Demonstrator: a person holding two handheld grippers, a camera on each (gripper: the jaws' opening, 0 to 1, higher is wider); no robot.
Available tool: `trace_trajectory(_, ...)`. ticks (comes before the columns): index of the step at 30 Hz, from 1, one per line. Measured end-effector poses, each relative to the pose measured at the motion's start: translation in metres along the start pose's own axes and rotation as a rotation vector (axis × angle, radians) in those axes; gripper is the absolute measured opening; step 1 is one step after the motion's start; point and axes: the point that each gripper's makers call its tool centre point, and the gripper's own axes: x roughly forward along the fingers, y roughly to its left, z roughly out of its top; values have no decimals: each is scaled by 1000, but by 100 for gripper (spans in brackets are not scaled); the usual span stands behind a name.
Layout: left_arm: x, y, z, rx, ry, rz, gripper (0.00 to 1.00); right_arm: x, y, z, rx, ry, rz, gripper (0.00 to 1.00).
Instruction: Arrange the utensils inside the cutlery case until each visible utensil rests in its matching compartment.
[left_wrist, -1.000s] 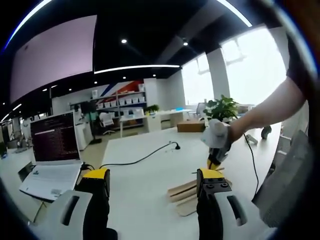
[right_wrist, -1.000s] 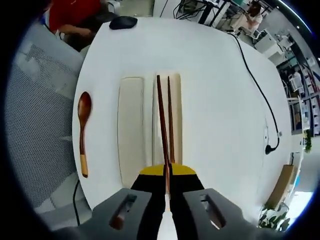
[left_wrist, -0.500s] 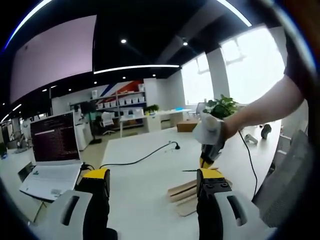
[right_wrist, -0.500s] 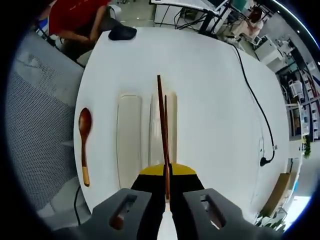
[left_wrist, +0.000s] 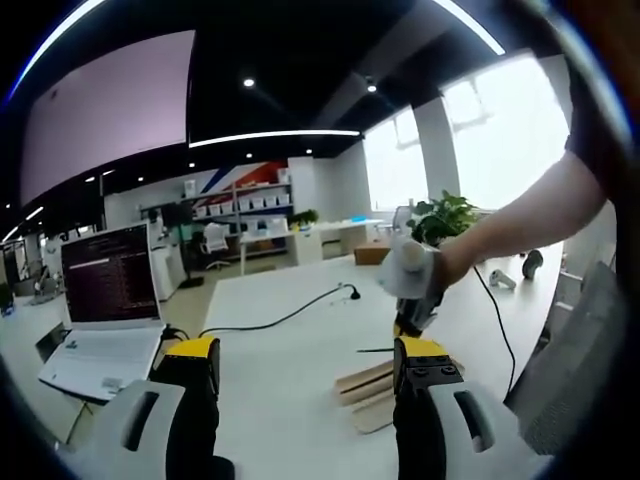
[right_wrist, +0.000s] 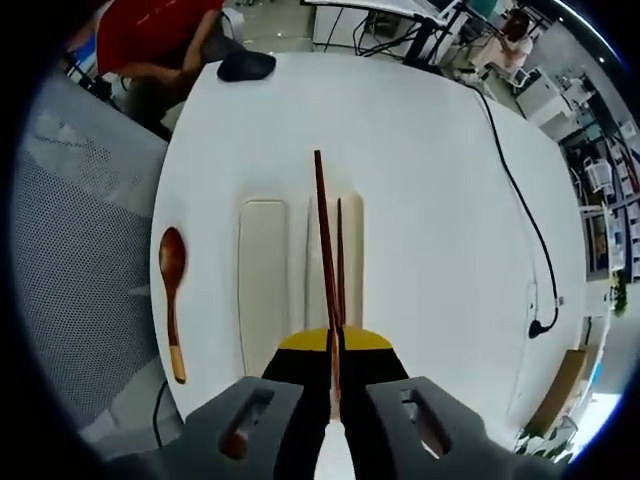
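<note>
Your right gripper (right_wrist: 335, 345) fingers are clamped on the chopsticks (right_wrist: 326, 255), long axis running parallel over the cutlery case (right_wrist: 262, 280)'s right slot. The spoon (right_wrist: 172, 300) lies on the counter (right_wrist: 430, 200) left of the case. Left gripper (left_wrist: 305, 370) fingers are apart, idle.

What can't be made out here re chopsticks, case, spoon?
- Right gripper view: near ends of chopsticks hidden between the right gripper's shut jaws.
- Left gripper view: cutlery case partly behind the left gripper's jaw.
- Right gripper view: whether chopstick tips touch the case, unclear.
- Wooden spoon: small, grain unreadable.
</note>
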Motion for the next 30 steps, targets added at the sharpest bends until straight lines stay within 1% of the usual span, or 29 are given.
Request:
trace_trajectory(8,0,0,-1,1,7,-3,73,12,5,1,3,11,25,0)
trace_trajectory(12,0,1,-2,1,11,-1,73,17,6,-1,17,14,34,0)
trace_trajectory(16,0,1,-3,-2,16,1,73,22,8,-3,14,20,41,0)
trace_trajectory(23,1,2,-6,-4,29,1,73,33,1,-2,15,14,51,0)
trace_trajectory(30,1,5,-8,-9,38,17,73,45,3,-1,0,15,72,0)
